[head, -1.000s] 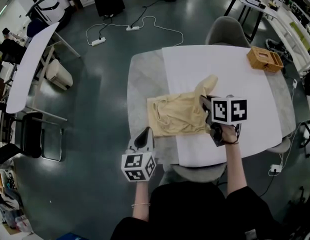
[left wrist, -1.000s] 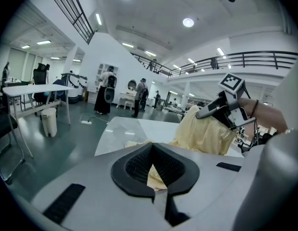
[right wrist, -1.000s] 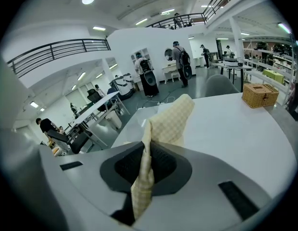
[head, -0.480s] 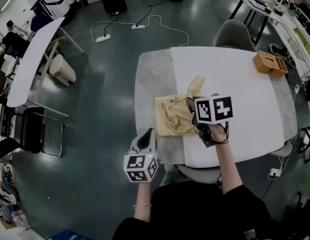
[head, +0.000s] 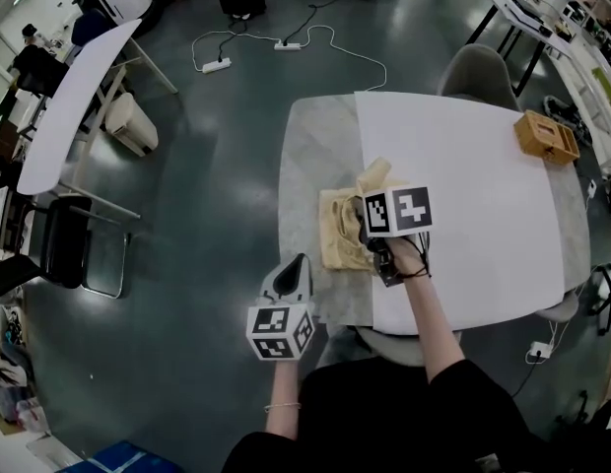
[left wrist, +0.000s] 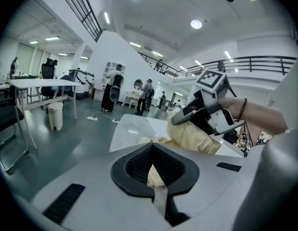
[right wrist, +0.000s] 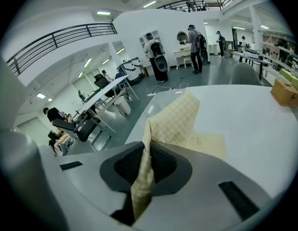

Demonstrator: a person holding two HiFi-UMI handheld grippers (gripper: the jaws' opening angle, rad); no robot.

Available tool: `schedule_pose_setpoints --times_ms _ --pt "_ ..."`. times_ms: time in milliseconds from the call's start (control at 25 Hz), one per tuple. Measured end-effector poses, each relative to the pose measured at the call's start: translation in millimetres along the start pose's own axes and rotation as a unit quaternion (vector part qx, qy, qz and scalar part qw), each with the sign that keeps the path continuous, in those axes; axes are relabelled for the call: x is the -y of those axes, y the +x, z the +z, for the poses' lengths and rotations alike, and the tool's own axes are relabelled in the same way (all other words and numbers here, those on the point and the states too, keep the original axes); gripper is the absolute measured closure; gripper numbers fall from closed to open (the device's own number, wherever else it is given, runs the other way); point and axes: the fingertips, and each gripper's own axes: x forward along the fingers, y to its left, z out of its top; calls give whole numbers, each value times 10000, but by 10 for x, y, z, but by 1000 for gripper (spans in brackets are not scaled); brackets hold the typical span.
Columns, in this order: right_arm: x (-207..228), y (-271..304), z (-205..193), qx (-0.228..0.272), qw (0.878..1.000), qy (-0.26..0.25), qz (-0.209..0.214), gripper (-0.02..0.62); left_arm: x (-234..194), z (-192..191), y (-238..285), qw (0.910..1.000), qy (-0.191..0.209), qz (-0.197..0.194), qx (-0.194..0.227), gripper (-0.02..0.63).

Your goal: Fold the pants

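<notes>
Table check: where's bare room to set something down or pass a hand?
Free: the white tabletop between the pants and the wicker basket, and the far side beyond the pants. The grey strip along the left edge is bare farther out. Crowded: the near-left part, where the right tongs pinch the pants and the left tongs hover.

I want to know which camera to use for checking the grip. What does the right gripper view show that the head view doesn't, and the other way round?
Only the right gripper view: the right claw is shut on a fold of the pants, with cloth running between its pads.
Only the head view: the left claw is by the near left part of the table, apart from the pants, and the rest of the pants lies bunched under the right claw.
Both: the pants, the table and the basket at its far right.
</notes>
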Motion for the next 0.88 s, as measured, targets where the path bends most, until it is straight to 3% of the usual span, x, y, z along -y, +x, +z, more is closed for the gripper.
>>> schedule_pose_setpoints --times_ms 880 --pt "-120 672 -284 -616 9974 -101 -364 560 -209 -144 -37 9994 -299 178 -23 598"
